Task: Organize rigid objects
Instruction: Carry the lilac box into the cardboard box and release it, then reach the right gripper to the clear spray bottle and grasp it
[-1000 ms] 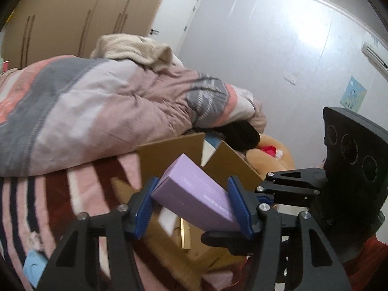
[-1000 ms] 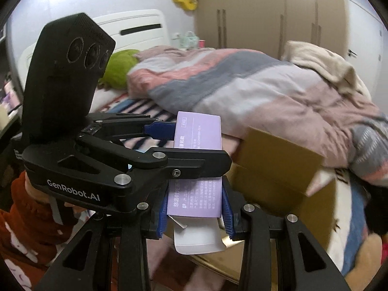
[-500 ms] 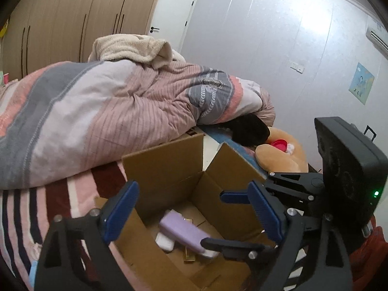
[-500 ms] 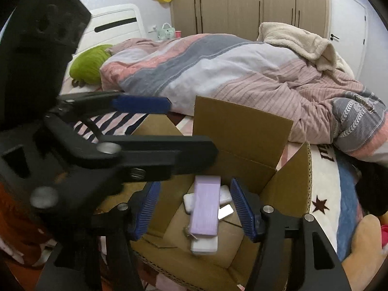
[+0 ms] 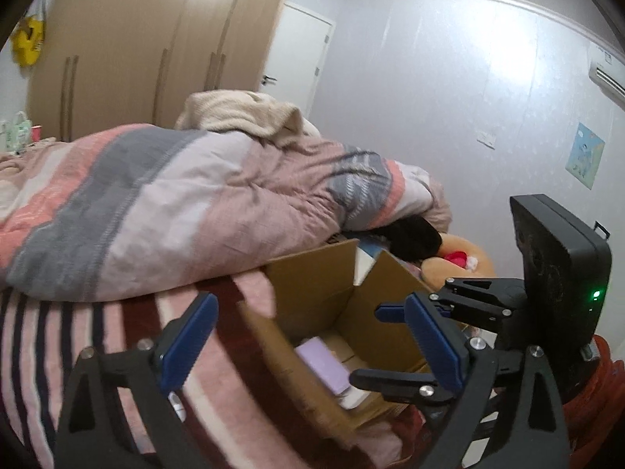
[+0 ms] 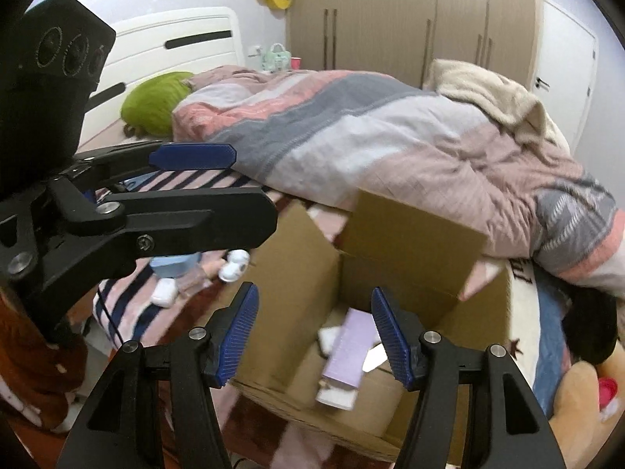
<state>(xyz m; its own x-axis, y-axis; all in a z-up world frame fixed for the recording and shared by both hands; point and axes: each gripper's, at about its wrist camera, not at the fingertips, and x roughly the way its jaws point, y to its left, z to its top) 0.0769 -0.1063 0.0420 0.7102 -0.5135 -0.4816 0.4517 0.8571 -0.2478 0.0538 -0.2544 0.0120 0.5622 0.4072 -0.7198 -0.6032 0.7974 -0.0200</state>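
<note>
From your left wrist camera, your left gripper (image 5: 312, 336) has its jaws opening wide with nothing pressed between the blue pads; past them the open cardboard box (image 5: 312, 293) sits on the striped bed cover, and the purple box (image 5: 322, 367) lies inside it on the bottom, tilted, resting over a white item. Your right gripper (image 5: 394, 336) shows at the right, reaching across the box's near right corner. A rumpled quilt (image 5: 195, 203) lies just beyond the far flaps. From your right wrist camera, your right gripper (image 6: 312, 332) stands parted and empty above the box (image 6: 297, 281), with the purple box (image 6: 349, 351) lying down inside between the pads' lines of sight, apart from both. Your left gripper (image 6: 218, 191) crosses the upper left, empty.
</note>
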